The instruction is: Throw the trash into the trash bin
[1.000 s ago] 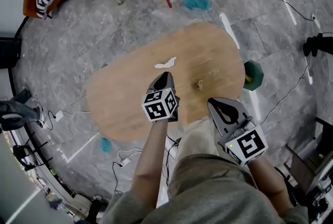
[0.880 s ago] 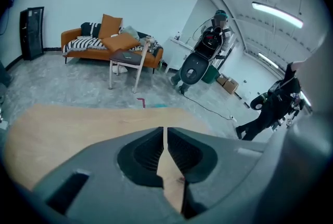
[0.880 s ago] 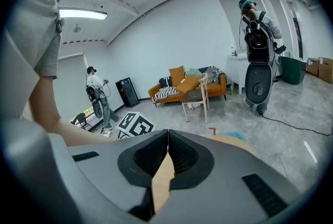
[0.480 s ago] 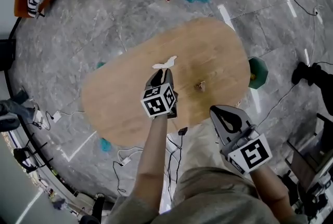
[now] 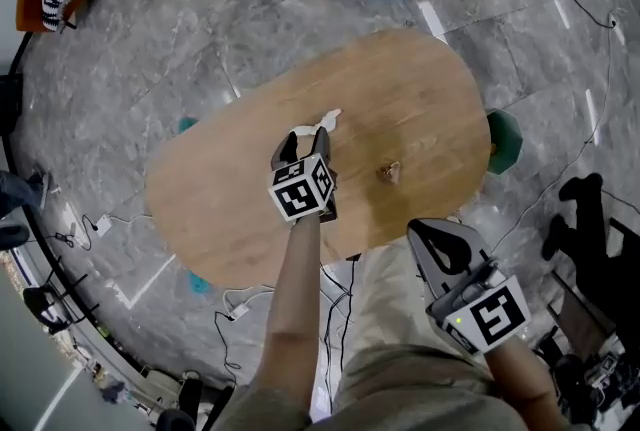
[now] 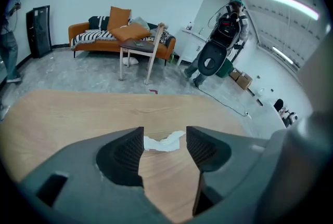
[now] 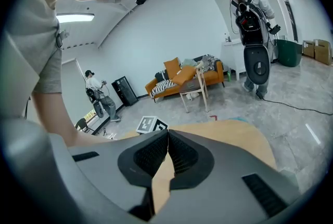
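A torn white paper scrap lies on the oval wooden table. My left gripper hovers low right behind it. Its jaws have just been opening and now stand open. In the left gripper view the scrap shows in the gap just past the tips of the left gripper, and the pads do not press it. A small brown crumpled scrap sits to the right. My right gripper is shut and empty, off the table's near edge. A green trash bin stands on the floor by the table's right end.
Cables trail over the grey stone floor below the table's near edge. An orange sofa and a small wooden table stand far behind. One person with a backpack stands to the right and another near the wall.
My left gripper moved forward and down toward the white scrap, and its jaws went from shut to open. My right gripper sank back from the table's near edge, still shut.
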{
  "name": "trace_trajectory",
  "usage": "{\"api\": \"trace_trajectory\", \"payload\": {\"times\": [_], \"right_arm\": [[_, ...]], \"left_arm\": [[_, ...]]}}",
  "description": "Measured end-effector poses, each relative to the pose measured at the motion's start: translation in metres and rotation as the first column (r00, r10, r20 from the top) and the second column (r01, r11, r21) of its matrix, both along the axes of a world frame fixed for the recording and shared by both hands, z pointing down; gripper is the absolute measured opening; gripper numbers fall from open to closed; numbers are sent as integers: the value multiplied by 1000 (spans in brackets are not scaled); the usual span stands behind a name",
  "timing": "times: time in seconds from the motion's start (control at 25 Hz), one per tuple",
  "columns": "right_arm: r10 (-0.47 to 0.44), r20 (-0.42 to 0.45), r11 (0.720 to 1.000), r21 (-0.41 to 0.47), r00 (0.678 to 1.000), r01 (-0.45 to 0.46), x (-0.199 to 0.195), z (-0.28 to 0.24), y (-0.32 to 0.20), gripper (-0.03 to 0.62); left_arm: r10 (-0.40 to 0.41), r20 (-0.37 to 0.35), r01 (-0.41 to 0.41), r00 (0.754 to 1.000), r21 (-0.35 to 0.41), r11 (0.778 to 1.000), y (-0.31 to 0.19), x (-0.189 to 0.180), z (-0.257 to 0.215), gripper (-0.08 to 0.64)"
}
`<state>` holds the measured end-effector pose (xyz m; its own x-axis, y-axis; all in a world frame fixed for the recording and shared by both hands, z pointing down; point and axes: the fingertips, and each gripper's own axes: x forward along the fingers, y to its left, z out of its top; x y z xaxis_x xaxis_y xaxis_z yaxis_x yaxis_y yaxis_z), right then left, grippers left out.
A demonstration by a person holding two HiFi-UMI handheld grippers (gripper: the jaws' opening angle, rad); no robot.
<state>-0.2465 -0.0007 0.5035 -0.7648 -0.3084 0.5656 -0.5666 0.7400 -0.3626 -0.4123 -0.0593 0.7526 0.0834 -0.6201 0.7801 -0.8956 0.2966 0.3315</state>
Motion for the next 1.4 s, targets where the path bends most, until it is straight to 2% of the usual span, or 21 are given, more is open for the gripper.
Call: {"api": "trace_trajectory", "payload": {"times": [0.2,0.44,1.12,1.4], "right_arm": [[15,1,999,-29,1000,-15,-1,10,1,9],[23,-8,997,-67,1000,-24,0,26,4,9],[44,-14,994,-100,999,-45,5,43,3,9],[47,-7,994,-98,999,-47,4,42,4,9]], "left_arm": [[0,25,1,1000,-36,999,-1,-7,23,282],[-13,52,15,999,-39,999,-5,-14,43,319],[-20,70,24,997,-58,998,-6,-12,65,321],[-35,106,41,994,-56,998,-5,-18,59,170]]}}
